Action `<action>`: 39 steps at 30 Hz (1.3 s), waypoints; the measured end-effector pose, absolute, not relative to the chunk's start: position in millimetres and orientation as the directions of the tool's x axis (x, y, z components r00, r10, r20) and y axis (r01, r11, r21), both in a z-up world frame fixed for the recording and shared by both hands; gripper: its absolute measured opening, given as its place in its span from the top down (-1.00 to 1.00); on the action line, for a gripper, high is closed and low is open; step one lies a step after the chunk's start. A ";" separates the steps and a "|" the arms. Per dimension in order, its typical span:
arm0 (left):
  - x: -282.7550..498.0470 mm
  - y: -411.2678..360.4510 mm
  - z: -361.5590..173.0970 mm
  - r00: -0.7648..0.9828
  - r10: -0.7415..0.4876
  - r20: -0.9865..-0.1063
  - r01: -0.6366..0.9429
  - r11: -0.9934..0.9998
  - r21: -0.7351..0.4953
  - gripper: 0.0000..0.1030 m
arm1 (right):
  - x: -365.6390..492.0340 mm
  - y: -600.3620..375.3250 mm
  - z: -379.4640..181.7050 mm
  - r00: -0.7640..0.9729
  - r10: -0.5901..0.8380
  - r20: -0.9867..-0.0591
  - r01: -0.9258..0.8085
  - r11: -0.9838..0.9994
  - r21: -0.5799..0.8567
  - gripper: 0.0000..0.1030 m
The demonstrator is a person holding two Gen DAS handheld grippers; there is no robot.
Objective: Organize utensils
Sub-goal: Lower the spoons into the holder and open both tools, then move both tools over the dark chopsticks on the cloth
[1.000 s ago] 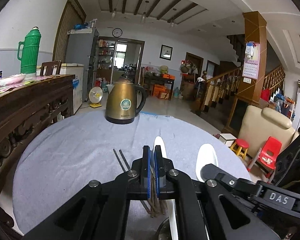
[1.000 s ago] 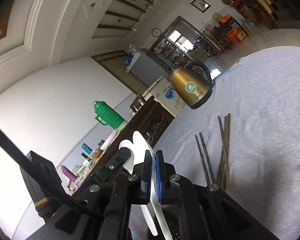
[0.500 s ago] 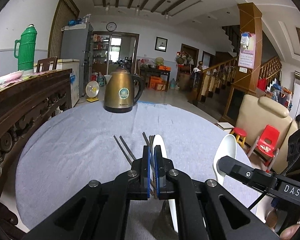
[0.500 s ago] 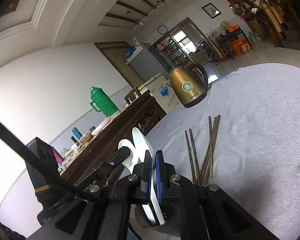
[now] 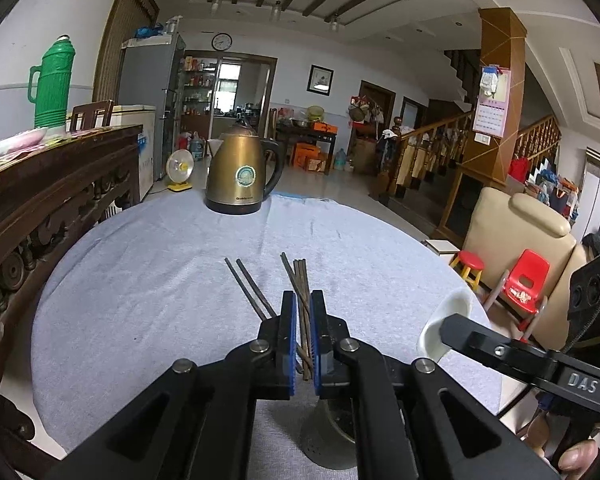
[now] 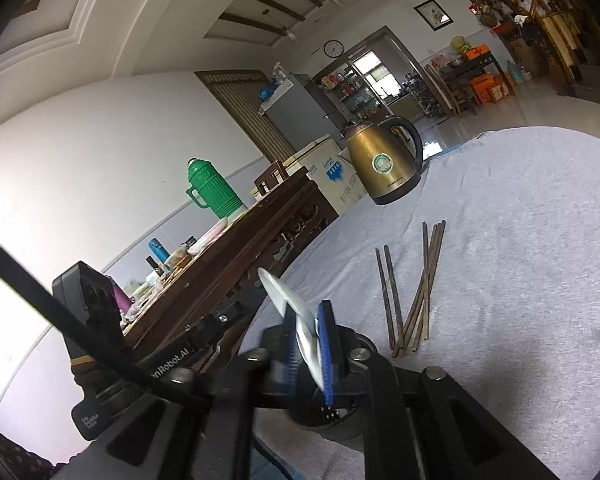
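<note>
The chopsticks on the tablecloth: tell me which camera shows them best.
The right wrist view. There the chopsticks lie fully exposed on the grey tablecloth, two apart from a fanned bundle. In the left wrist view the left gripper covers the near ends of the same chopsticks.

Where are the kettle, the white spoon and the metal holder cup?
kettle (image 5: pixel 240 176), left wrist view, on its round label.
white spoon (image 6: pixel 284 294), right wrist view, on its bowl.
metal holder cup (image 5: pixel 328 436), left wrist view, on its perforated side wall.
</note>
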State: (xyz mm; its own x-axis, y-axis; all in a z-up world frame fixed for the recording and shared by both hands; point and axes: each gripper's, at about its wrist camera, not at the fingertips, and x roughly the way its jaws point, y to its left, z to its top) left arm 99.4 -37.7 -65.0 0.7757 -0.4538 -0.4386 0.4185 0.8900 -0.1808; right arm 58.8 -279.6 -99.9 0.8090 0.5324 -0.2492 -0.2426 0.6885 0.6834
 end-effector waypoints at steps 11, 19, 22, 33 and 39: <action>108.6 -14.8 -69.1 0.792 -0.397 -0.463 0.331 0.918 -0.220 0.18 | 51.6 -306.3 -103.4 0.849 0.466 -0.250 -0.165 0.683 0.712 0.19; 120.7 -7.1 -76.5 0.787 -0.354 -0.505 0.268 0.934 -0.237 -0.16 | 53.5 -320.1 -113.6 0.854 0.432 -0.291 -0.102 0.686 0.720 0.19; 126.6 -4.3 -82.6 0.778 -0.345 -0.525 0.252 0.937 -0.241 -0.16 | 56.0 -321.9 -118.8 0.849 0.433 -0.303 -0.088 0.682 0.726 0.19; 142.9 -0.6 -95.1 0.763 -0.301 -0.572 0.218 0.953 -0.210 -0.16 | 62.1 -330.3 -131.7 0.840 0.424 -0.337 -0.045 0.675 0.737 0.19; 153.8 2.9 -102.0 0.751 -0.285 -0.596 0.199 0.958 -0.207 -0.16 | 66.1 -334.4 -137.6 0.835 0.421 -0.355 -0.024 0.672 0.740 0.19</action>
